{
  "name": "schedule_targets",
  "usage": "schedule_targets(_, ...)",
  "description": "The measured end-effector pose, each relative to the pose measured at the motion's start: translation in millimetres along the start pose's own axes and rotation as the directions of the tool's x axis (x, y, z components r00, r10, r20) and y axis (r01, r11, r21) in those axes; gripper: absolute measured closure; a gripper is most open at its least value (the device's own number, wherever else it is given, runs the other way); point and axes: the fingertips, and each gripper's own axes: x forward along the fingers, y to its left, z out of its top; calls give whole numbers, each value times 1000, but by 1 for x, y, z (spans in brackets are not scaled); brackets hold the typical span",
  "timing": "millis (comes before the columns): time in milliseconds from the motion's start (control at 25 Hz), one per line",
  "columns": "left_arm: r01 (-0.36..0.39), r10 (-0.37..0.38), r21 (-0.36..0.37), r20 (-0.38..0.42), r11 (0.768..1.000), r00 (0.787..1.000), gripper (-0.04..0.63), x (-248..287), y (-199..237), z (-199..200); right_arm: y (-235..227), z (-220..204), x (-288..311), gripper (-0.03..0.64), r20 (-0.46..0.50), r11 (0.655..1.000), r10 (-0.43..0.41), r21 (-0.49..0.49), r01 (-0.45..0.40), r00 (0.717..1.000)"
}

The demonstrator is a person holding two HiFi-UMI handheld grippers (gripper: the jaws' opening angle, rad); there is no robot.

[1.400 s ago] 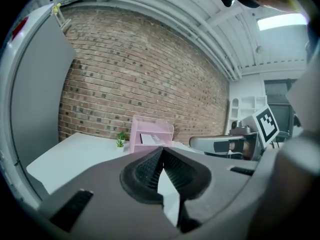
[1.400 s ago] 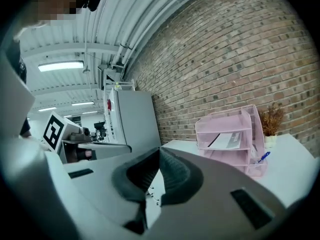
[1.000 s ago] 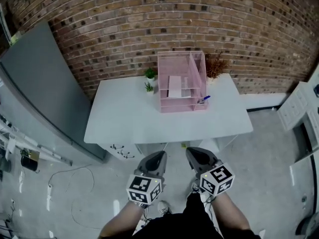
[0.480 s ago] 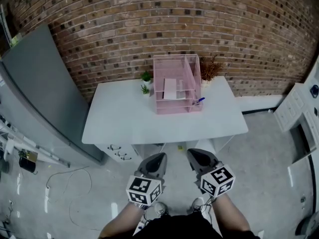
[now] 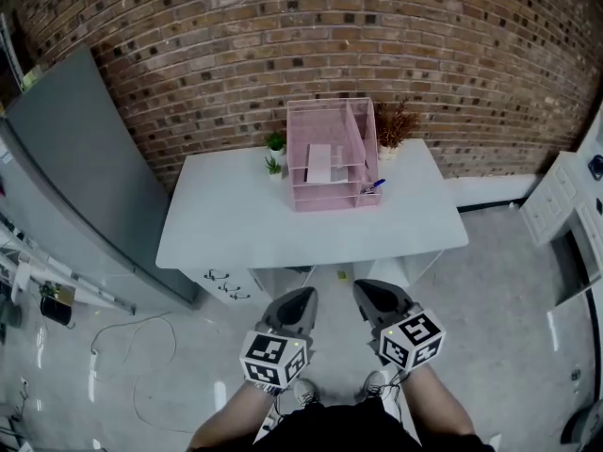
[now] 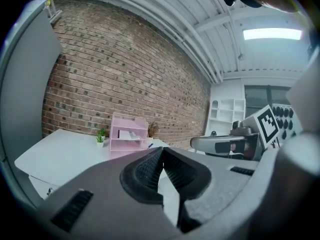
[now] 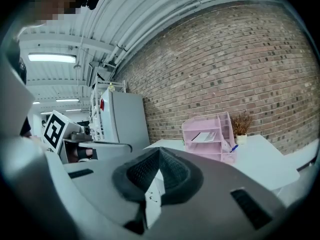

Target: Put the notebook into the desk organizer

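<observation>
Edges: table point(image 5: 236, 224) lies ahead of both sets of jaws, its near edge well clear of the tips, with bare floor point(image 5: 509, 299) between. Its far edge meets the brick wall point(image 5: 283, 45).
Room: wide bare tabletop between the jaws and the organizer point(image 5: 330, 196). A grey panel point(image 5: 66, 158) stands far off to the left of the left jaws.
Organizer: far ahead of the jaws, at the table's back edge. A green plant point(image 5: 275, 144) is just beside its left side and a blue pen point(image 5: 376, 185) at its right front corner.
Notebook: flat white item point(image 5: 318, 163) lying in the organizer's upper tray. It is probably the notebook, though too small here to be sure.
Left gripper point(image 5: 300, 299): jaws pressed together, nothing between the pads, touching nothing.
Right gripper point(image 5: 369, 295): jaws pressed together, empty, beside the left gripper and apart from it.
Change: both grippers hold the same low spot as a second ago, jaws closed throughout. Table and organizer sit slightly further left in the head view.
</observation>
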Motion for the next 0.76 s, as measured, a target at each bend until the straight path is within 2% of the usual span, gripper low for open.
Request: schedule_targets(760,18,-18,13,10,1000,1000,589,-18,0,1,18,2,-5,614,27,1000,-14,1,14,1000)
